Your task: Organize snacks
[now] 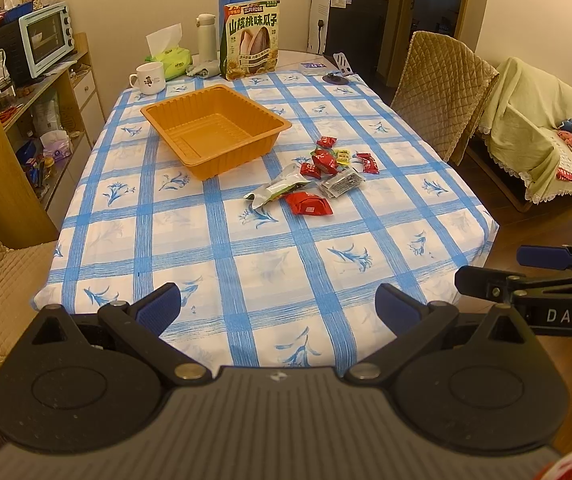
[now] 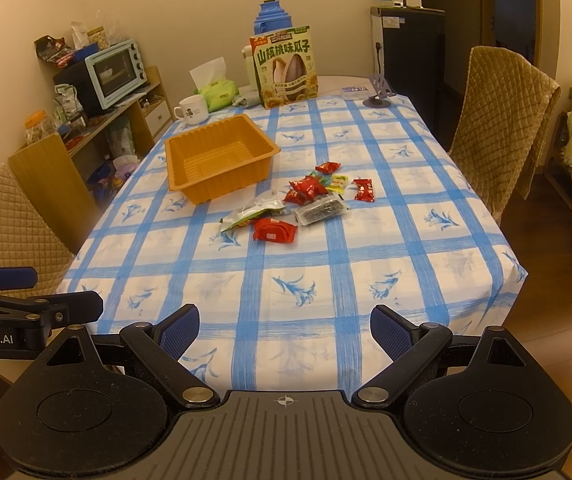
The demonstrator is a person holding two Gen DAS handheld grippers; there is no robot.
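Left wrist view: left gripper (image 1: 277,304) released over tablecloth (image 1: 245,264) | right gripper (image 2: 284,326) released; snacks (image 2: 306,196) beside orange tray (image 2: 221,152)

On your desk (image 1: 245,280), the tray (image 1: 215,128) sits left of the snacks (image 1: 318,178); behind, perhaps touching, mug (image 1: 149,77) and tissues (image 1: 167,58).

Both wrist cams sitting side by side at table's (image 1: 133,216) near end, looking down its length, sharing tray (image 2: 221,160) & snacks (image 2: 314,192).
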